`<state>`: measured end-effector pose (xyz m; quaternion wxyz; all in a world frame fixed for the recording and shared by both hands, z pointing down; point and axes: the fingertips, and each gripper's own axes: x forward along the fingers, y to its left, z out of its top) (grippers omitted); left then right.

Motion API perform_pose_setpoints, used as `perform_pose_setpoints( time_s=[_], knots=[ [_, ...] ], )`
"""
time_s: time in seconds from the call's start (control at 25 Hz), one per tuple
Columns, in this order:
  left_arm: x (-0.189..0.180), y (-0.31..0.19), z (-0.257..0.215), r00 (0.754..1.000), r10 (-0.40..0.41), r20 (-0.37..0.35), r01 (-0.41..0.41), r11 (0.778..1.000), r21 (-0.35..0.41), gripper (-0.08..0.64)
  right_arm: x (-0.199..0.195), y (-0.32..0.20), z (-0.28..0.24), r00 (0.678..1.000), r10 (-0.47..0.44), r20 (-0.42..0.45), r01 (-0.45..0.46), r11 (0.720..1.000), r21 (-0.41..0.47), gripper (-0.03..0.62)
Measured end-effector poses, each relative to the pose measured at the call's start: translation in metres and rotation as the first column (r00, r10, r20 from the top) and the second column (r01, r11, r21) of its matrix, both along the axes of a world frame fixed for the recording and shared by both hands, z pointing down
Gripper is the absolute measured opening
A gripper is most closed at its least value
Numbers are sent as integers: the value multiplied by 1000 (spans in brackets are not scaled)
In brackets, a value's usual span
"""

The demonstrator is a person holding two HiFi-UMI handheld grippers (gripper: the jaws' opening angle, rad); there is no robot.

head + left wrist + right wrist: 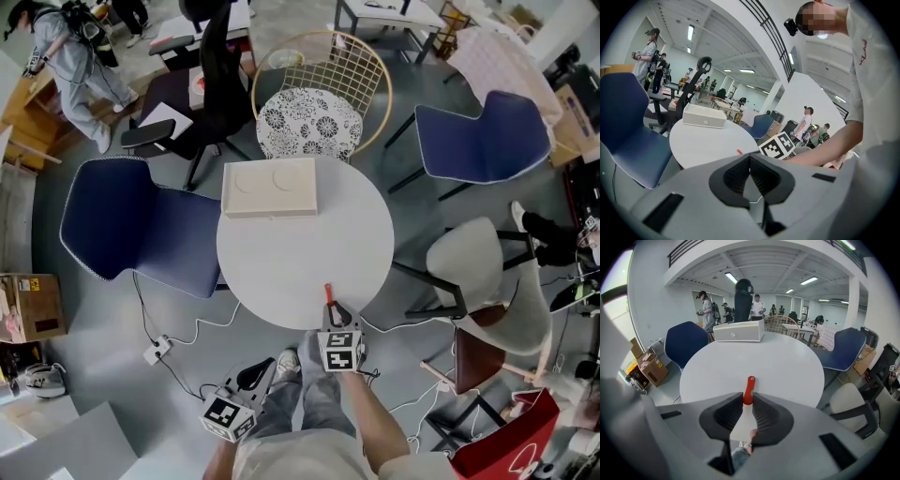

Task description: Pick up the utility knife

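The red utility knife (329,295) lies at the near edge of the round white table (281,258), its far end pointing away from me. My right gripper (333,314) reaches over that edge, and in the right gripper view its pads press on the near end of the knife (750,385) from both sides, the gripper (747,400) shut on it. My left gripper (255,373) hangs below the table's edge over my legs, off the table. In the left gripper view its jaws (750,158) meet at the tips with nothing between them, and the knife (739,151) shows as a small red spot.
A flat white box (270,187) sits at the table's far edge. Chairs ring the table: a blue one (131,230) on the left, a wire one (314,103) behind, a blue one (483,141) and a white one (492,281) on the right. A cable (164,347) lies on the floor.
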<state>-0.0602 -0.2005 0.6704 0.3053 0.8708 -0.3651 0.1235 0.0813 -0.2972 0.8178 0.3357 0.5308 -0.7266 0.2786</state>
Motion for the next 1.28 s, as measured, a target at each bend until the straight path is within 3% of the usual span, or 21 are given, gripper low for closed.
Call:
perform_pose_setpoints(
  time_s=[0.32,0.64,1.0,1.28],
  knots=[
    [3,-3,-12,1000,19,-6,-18,999,38,12,2,-6,-27,1000,9,-2,-9,999,53,74],
    [3,-10,-45,998,51,-23,-47,990,135,12,-4,-9,-105,1000,11,7,-12,975,223,74],
    [8,0,-93,993,112,-40,-97,957,272,12,-22,30,-204,1000,5,17,-12,912,410,74],
    [4,30,-114,989,146,-37,-124,929,348,12,-30,77,-249,1000,12,10,-16,852,523,74]
  ],
)
